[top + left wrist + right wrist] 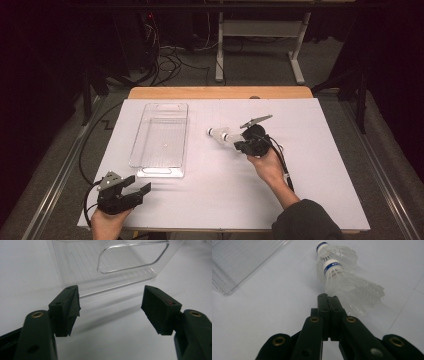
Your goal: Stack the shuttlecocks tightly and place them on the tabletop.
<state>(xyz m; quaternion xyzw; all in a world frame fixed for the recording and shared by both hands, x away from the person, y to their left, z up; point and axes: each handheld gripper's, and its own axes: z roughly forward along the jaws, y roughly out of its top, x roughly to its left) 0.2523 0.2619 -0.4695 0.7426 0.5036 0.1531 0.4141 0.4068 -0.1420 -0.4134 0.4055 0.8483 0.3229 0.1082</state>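
Two white shuttlecocks with blue-banded cork heads lie side by side on the white table top, the nearer shuttlecock (347, 283) (230, 138) next to the farther shuttlecock (332, 252) (214, 132). My right gripper (328, 298) (240, 145) points at them with its jaws pressed together. The nearer shuttlecock's skirt lies against the right side of the jaw tips, and nothing shows between the jaws. My left gripper (139, 185) (111, 298) rests at the table's front left, open and holding nothing, facing the short end of a clear plastic tray (125, 268).
The clear tray (159, 173) (232, 267) stands empty, left of centre, its long side running away from me. The white table top (210, 195) has bare room on the right and in front. Cables and a desk frame (260, 30) lie on the floor beyond.
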